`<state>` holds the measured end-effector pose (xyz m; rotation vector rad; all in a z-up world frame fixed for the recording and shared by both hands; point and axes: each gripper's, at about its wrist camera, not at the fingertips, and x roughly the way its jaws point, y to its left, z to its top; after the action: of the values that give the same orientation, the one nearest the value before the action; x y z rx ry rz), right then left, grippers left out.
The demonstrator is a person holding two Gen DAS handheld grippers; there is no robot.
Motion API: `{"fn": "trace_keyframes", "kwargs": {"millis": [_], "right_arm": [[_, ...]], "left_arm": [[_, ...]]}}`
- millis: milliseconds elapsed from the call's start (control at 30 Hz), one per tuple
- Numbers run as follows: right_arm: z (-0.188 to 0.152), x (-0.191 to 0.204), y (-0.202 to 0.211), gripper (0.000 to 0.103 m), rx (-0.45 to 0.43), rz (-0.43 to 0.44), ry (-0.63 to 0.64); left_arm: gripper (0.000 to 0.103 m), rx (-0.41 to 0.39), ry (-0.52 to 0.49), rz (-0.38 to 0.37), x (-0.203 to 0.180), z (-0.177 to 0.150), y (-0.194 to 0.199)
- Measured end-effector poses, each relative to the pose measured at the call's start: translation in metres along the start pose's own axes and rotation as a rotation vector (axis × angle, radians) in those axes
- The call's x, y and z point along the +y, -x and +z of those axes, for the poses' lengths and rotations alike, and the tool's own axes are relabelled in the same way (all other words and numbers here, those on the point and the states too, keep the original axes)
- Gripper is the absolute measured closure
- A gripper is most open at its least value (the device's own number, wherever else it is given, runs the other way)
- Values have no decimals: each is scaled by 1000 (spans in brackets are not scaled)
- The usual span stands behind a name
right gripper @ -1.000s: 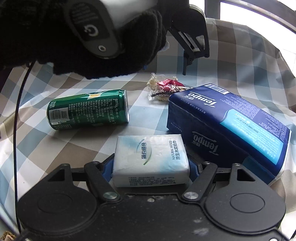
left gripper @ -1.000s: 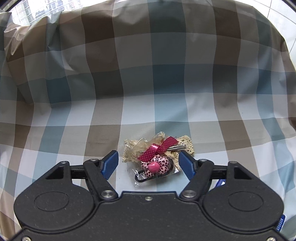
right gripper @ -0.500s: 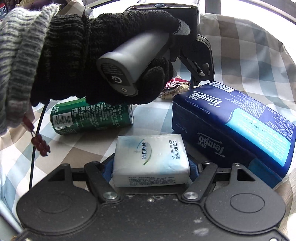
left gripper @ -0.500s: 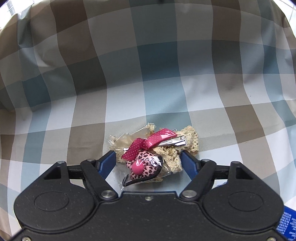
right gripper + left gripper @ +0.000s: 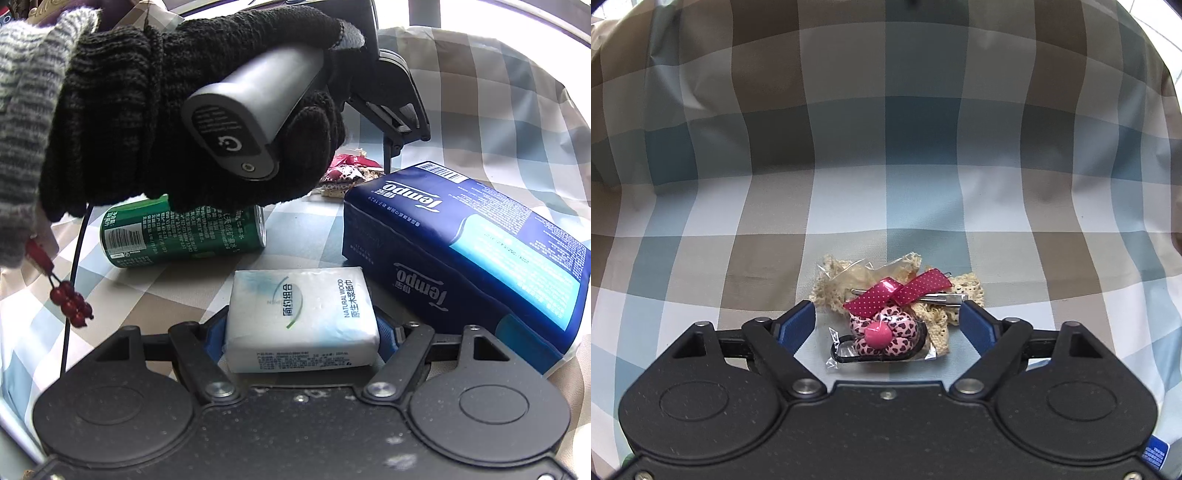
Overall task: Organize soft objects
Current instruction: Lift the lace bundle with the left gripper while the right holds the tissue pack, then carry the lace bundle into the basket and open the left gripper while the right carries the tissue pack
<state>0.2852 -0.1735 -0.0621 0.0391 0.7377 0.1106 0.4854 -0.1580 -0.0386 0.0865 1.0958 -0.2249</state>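
Everything I see sits on a checked cloth (image 5: 886, 206) in blue, brown and white squares, which rises like a wall across the top of my left view and fills the background of the right one.

In my right view the biggest thing is the dark blue Tempo tissue pack (image 5: 465, 247), lying at the right side of the frame. Above it, the upper left is taken up by a person's gloved hand (image 5: 110, 122) in black knit, wrapped round a grey handle (image 5: 251, 118). Under that hand, at left centre, a green can (image 5: 184, 236) lies on its side. At lower centre is the small white tissue pack (image 5: 301, 319), and my right gripper (image 5: 301, 332) is clenched on it, a blue pad pressing each short side.

In my left view the hair accessory bundle (image 5: 890, 310) lies at lower centre on the cloth: cream lace, a pink dotted bow on a metal clip, a leopard-print flower in clear wrap. It sits between the fingers of my left gripper (image 5: 886, 325), whose jaws are opening; the left pad stands clear of it, the right pad is just beside the lace. The same bundle shows small at upper centre of the right view, just beyond the Tempo pack.
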Motion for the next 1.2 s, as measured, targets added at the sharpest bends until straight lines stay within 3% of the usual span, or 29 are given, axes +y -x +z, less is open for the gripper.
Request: {"fn": "trace_keyframes", "kwargs": {"millis": [233, 367, 433, 500, 667, 900, 1200], "right_arm": [[0, 0, 0, 28, 0, 1, 0], [0, 0, 0, 28, 0, -1, 0], [-1, 1, 0, 28, 0, -2, 2], [-2, 1, 0, 28, 0, -4, 3], [-2, 2, -1, 28, 0, -7, 7], [-3, 4, -1, 28, -5, -19, 18], [-7, 5, 0, 28, -20, -49, 43]], "left_arm": [[22, 33, -21, 26, -4, -2, -19], [22, 41, 6, 6, 1, 1, -22], [26, 36, 21, -10, 4, 2, -21], [41, 26, 18, -21, 4, 3, -18], [53, 1, 21, -41, 3, 2, -8], [53, -64, 9, -37, 1, -1, 25], [53, -190, -48, -7, 11, -37, 112]]}}
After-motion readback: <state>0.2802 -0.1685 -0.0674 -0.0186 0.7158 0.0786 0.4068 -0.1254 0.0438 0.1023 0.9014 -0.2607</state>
